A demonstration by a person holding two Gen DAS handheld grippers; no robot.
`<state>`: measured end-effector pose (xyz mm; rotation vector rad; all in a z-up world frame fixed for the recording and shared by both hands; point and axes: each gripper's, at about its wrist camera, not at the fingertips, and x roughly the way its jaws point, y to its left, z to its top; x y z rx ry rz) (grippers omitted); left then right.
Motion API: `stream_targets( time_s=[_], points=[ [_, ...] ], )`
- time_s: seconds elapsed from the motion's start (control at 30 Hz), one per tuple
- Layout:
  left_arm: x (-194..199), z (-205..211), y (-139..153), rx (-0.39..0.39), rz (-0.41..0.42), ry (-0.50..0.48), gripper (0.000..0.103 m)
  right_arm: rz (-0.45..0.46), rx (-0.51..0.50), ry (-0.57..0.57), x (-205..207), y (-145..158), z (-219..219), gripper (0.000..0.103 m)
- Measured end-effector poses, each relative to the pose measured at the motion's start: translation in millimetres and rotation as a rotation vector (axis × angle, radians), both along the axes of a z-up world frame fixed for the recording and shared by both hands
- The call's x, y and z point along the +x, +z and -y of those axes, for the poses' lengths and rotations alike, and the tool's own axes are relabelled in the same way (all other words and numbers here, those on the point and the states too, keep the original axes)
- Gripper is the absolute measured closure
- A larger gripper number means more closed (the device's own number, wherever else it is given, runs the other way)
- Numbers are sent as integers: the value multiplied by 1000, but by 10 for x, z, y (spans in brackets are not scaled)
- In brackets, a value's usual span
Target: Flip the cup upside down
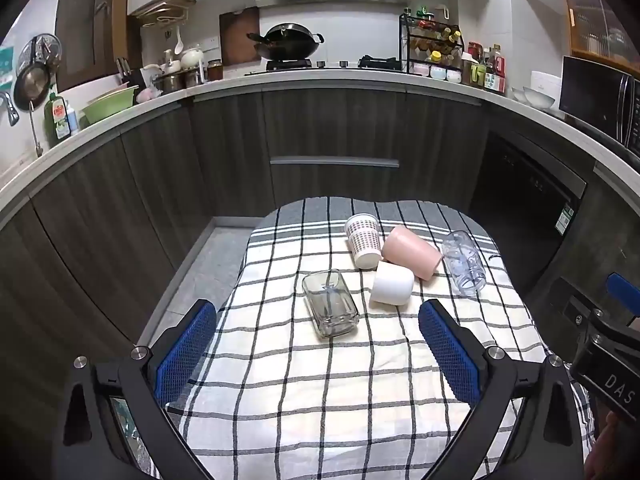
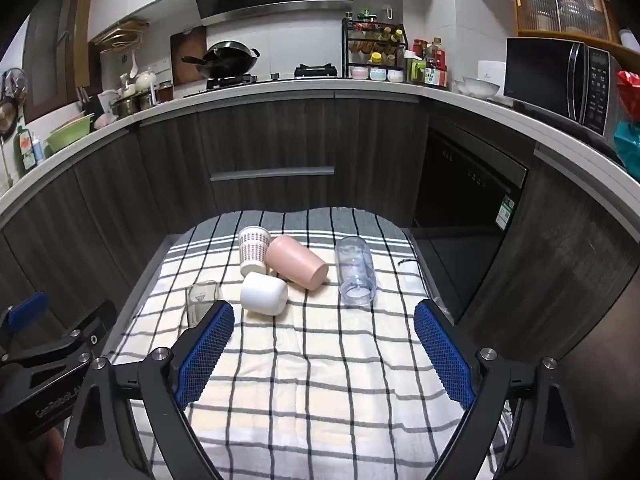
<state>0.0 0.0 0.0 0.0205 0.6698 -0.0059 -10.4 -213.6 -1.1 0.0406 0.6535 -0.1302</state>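
Left gripper: nearest my left camera; blue pads spread wide, nothing between them, hanging over bare cloth short of the cups.
Right gripper: I read it the same way, jaws wide apart, holding nothing, touching nothing.
Open room: the near part of the checked cloth is bare in both views, so I have free space under and ahead of both tools.
Edges: cloth drops off at left toward the grey floor; dark cabinet fronts stand just beyond the far edge.
White cup: lying on its side, closed base toward me, closest cup to both grippers, roughly mid-cloth.
Pink cup: on its side just behind the white one, touching it as far as I can tell.
Patterned cup: tipped over at the far left of the cluster, against the pink cup.
Square glass: on its side, left of the white cup, apart from it.
Clear plastic cup: on its side, off to the right, apart from the cluster, near the cloth's right edge.
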Motion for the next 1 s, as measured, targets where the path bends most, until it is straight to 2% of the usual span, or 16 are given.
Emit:
stream_targets(
  time_s=[0.17, 0.2, 0.43, 1.0],
  points=[
    [3, 5, -1, 9, 7, -3, 0, -5, 7, -5, 1, -37, -5, 12],
    [4, 10, -3, 10, 7, -3, 0, -2, 3, 3, -9, 47, -10, 12],
    [-9, -67, 81, 5, 13, -7, 0, 1, 3, 5, -29, 141, -32, 12],
    [-16, -53, 80, 9, 5, -3, 0, -3, 6, 9, -9, 71, -29, 12]
  ],
)
